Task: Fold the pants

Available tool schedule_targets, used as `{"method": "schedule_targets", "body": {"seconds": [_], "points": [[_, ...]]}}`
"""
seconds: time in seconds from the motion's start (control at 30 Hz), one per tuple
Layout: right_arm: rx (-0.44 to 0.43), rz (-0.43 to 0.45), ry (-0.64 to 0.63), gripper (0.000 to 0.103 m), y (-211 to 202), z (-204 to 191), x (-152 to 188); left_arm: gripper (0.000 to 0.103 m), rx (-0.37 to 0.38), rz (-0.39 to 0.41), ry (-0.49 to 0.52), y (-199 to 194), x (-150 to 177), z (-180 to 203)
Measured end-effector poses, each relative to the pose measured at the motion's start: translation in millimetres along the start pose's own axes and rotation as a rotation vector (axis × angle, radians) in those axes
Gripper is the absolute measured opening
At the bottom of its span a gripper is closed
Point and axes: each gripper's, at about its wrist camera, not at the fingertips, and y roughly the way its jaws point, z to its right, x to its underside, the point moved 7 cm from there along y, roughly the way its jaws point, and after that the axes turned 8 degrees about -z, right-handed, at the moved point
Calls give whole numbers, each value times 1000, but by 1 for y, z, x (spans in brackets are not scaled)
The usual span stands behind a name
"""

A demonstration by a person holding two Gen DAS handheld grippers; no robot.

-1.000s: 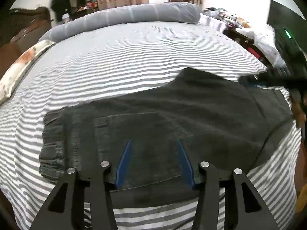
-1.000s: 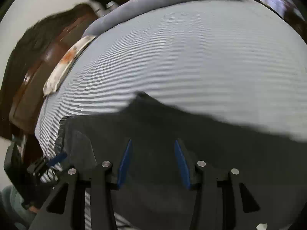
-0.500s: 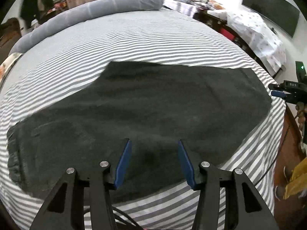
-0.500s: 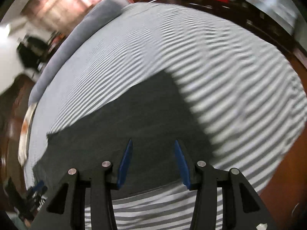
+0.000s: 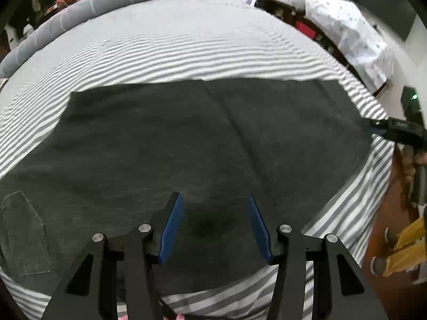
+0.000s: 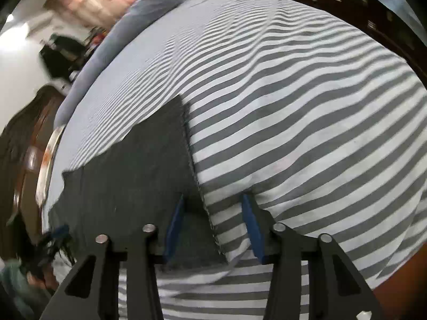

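Note:
Dark grey pants [image 5: 186, 154] lie flat across a grey-and-white striped bed [image 5: 186, 53], folded leg on leg, with a back pocket [image 5: 24, 232] at the left. My left gripper [image 5: 214, 226] is open and empty, hovering over the pants' near edge around the middle. In the right wrist view the pants [image 6: 138, 176] end at a leg hem [image 6: 189, 146]. My right gripper [image 6: 212, 229] is open and straddles the hem's near corner, one finger over the pants, the other over the sheet. The right gripper also shows in the left wrist view [image 5: 384, 128] at the hem end.
A long grey bolster [image 5: 106, 2] lies along the far side of the bed. A second bed with a spotted cover [image 5: 352, 34] and cluttered furniture stand to the right. A wooden headboard [image 6: 18, 165] is at the left. The bed's near edge drops to a brown floor [image 5: 387, 288].
My left gripper has moved right along the pants, from the waist and pocket to the middle. My right gripper has swung to the leg hem and come down close to its corner.

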Motion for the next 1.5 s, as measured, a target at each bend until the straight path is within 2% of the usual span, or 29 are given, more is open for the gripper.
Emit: {"method": "schedule_targets", "body": {"seconds": [0.1,0.23,0.4,0.47,0.63,0.73,0.87,0.97,1.3,1.5], "points": [[-45,-39,-55,20,3,-4,9,51,-8,-12,6,9,3,9],[-108,-76,-120,18,7,-17,21,51,-32,-14,39,15,7,23],[-88,-38,-83,15,15,-21,18,53,-111,-5,121,29,12,37],[-58,-18,-77,8,11,-23,19,53,-124,10,135,29,13,39],[-31,18,-90,6,-9,-47,22,53,-87,-12,123,26,12,34],[-32,52,-117,6,-29,-72,23,53,-24,-26,95,18,11,28],[-55,77,-145,6,-41,-111,23,53,33,-16,16,-1,16,4],[-58,62,-187,6,-37,-145,26,53,26,-7,-17,-16,23,-19],[-138,-39,-344,6,29,-290,47,53,26,24,-151,-59,64,-115],[-192,-119,-411,5,74,-355,70,53,43,40,-262,-72,83,-174]]}}
